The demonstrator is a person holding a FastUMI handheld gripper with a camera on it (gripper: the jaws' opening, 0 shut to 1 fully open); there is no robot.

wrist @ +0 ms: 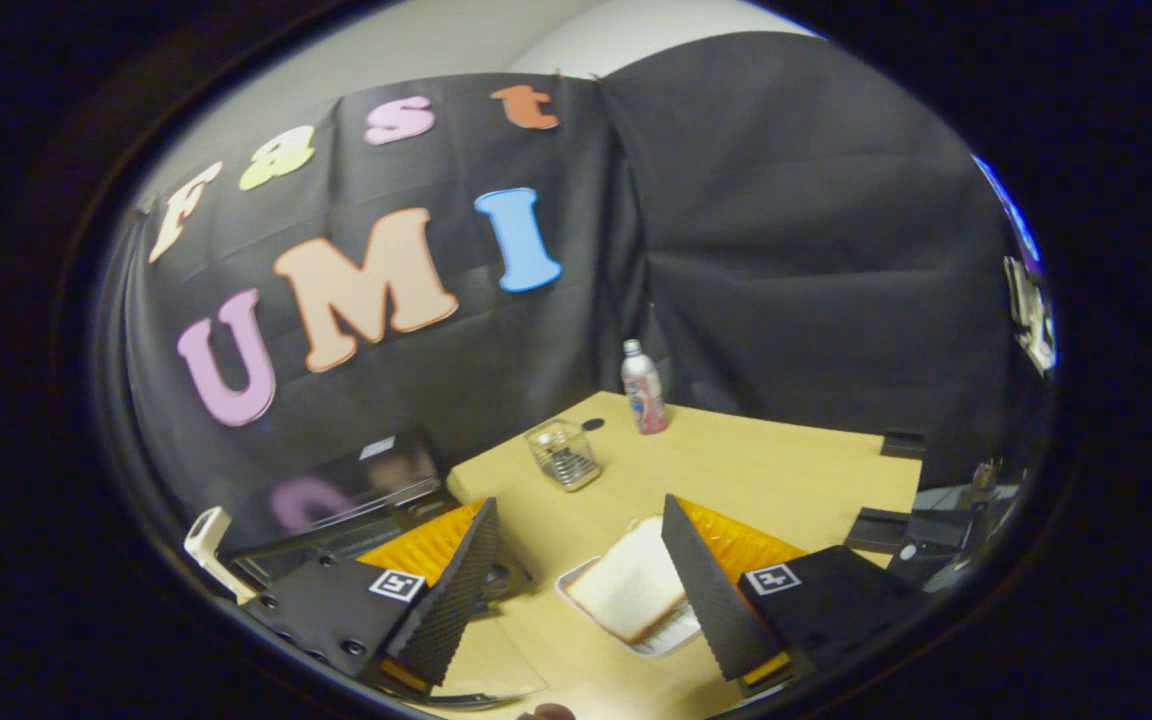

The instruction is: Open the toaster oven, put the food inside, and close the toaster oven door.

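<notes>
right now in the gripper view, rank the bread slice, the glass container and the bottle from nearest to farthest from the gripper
The gripper is open, its fingers spread with nothing held.
1. Bread slice: nearest, on a white tray between the fingers, close to the right one.
2. Glass container: farther out on the wooden table, beyond the fingertips.
3. Bottle: farthest, upright near the table's back edge by the booth wall.

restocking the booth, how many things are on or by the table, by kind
bottle: 1
clear glass container: 1
bread slice: 1
white tray: 1
toaster oven: 1
total: 5
The open gripper hangs above them.
</notes>
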